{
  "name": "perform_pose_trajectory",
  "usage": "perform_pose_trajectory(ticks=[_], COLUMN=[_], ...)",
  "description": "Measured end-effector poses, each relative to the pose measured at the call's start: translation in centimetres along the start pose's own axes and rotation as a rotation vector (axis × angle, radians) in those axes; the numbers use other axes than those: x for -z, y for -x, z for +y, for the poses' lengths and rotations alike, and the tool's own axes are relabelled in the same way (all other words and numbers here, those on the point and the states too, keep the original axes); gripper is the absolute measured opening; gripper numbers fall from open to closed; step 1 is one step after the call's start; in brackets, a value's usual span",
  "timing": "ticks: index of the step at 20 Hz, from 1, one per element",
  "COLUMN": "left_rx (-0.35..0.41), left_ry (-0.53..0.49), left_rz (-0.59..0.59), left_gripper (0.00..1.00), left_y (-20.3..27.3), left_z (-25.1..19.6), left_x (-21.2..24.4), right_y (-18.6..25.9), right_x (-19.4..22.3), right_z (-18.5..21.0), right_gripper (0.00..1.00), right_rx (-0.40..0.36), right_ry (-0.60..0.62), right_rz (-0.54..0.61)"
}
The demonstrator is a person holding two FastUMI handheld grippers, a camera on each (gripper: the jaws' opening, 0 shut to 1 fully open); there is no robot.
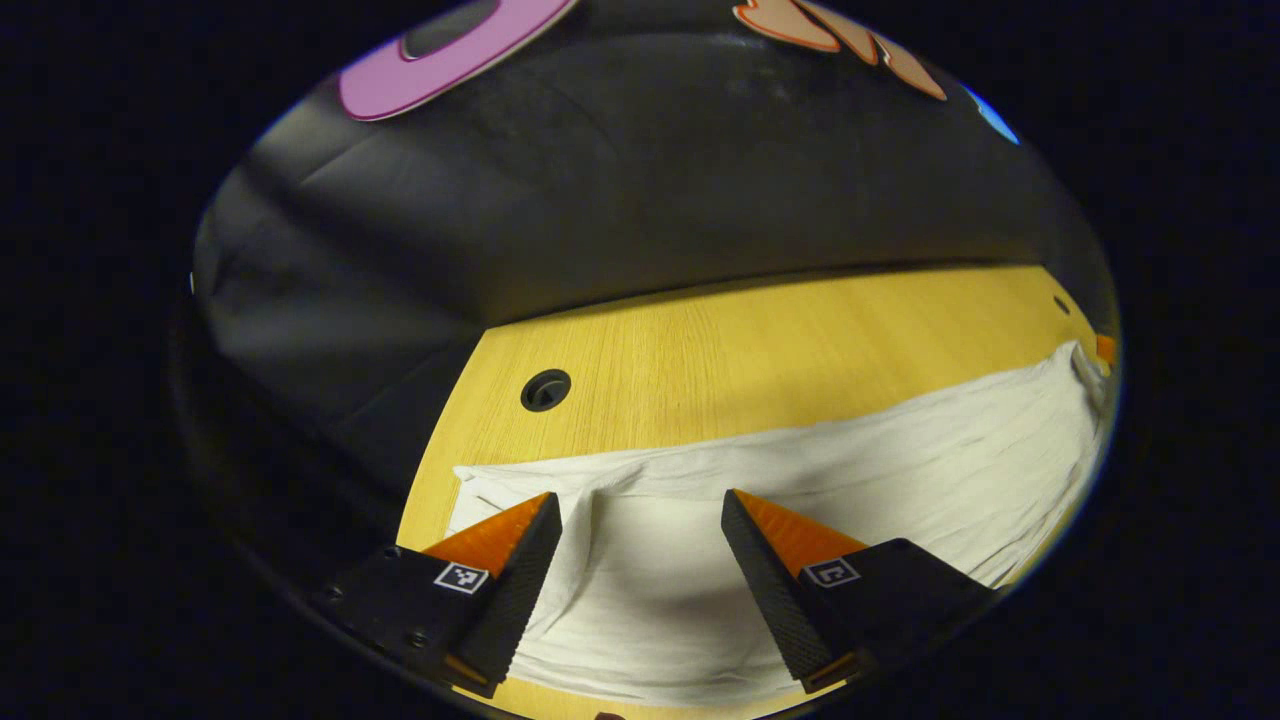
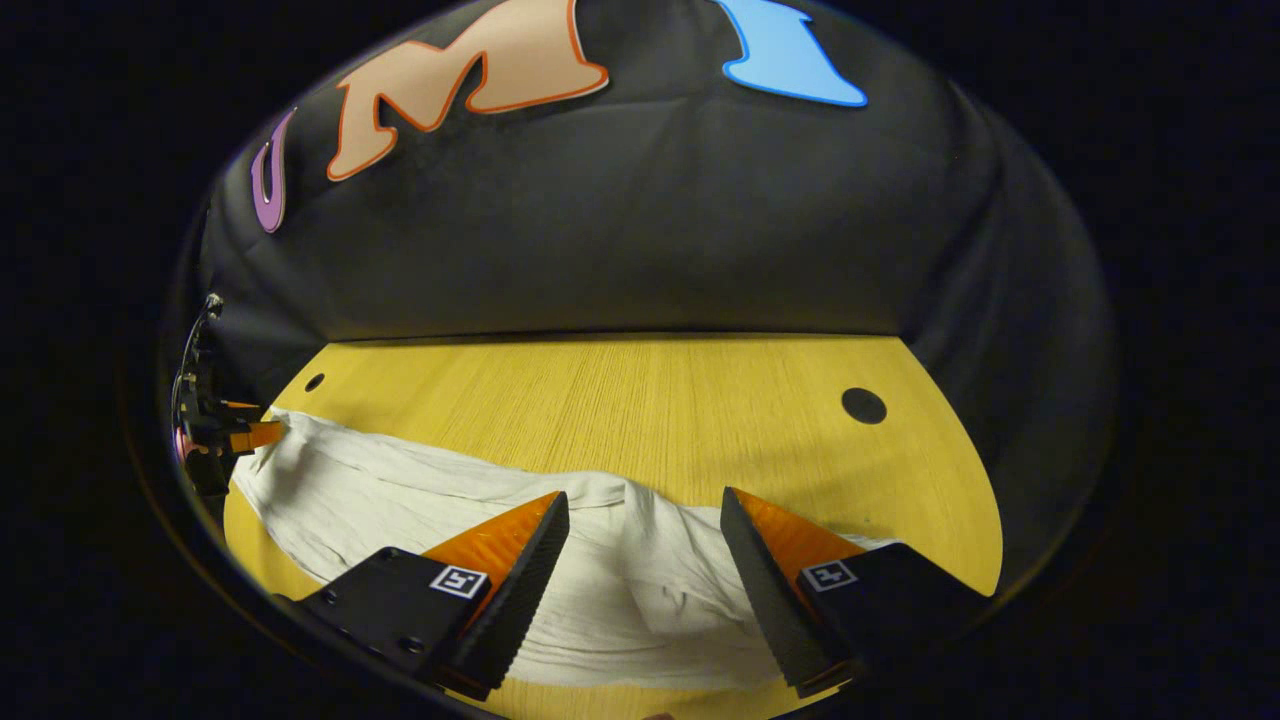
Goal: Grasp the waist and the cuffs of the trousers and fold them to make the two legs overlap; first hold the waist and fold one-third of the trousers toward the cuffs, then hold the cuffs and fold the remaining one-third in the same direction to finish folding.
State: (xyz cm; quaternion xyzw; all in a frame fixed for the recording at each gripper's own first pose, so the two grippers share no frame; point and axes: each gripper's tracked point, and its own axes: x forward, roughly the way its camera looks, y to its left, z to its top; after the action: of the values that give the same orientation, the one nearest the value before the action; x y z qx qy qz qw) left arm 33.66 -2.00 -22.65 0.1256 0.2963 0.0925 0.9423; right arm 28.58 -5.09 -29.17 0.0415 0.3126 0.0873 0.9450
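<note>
White trousers lie stretched in a long strip across the wooden table. In the left gripper view my left gripper is open just above one end of the trousers, its fingers straddling a raised fold of cloth. In the right gripper view my right gripper is open over the other end of the trousers, where the cloth bunches up between the fingers. The left gripper also shows far off at the left edge of the right gripper view, at the trousers' far end. Which end is the waist, I cannot tell.
The table has round cable holes, one near the left gripper and one near the right. The black cloth wall rises behind the far table edge. Bare wood lies between the trousers and the wall.
</note>
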Motion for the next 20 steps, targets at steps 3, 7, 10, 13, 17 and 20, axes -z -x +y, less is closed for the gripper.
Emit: perform_pose_trajectory(ticks=[3,7,10,13,17,20], left_rx=[0.029,-0.021,-0.042,-0.067,-0.096,-0.120], left_ry=[0.077,0.043,0.058,0.102,0.141,0.187], left_rz=[-0.080,-0.133,-0.159,-0.165,-0.138,-0.125], left_gripper=[0.98,0.97,0.97,0.97,0.97,0.97], left_y=[1.8,0.5,0.4,0.2,-0.1,0.1], left_z=[0.2,0.4,0.5,0.3,0.7,0.8], left_x=[-1.1,-0.4,-0.8,-1.0,-1.4,-2.0], right_y=[3.9,8.0,9.5,9.7,8.7,8.0], right_x=[-1.0,0.1,3.2,7.0,10.1,11.1], right_z=[-4.1,-9.7,-13.4,-16.0,-17.2,-16.2], right_gripper=[0.98,0.94,0.94,0.97,0.97,0.97], right_rx=[0.057,0.134,0.196,0.241,0.271,0.240], right_ry=[-0.041,-0.094,-0.128,-0.120,-0.106,-0.177], right_rz=[-0.053,-0.069,-0.037,0.025,0.103,0.132])
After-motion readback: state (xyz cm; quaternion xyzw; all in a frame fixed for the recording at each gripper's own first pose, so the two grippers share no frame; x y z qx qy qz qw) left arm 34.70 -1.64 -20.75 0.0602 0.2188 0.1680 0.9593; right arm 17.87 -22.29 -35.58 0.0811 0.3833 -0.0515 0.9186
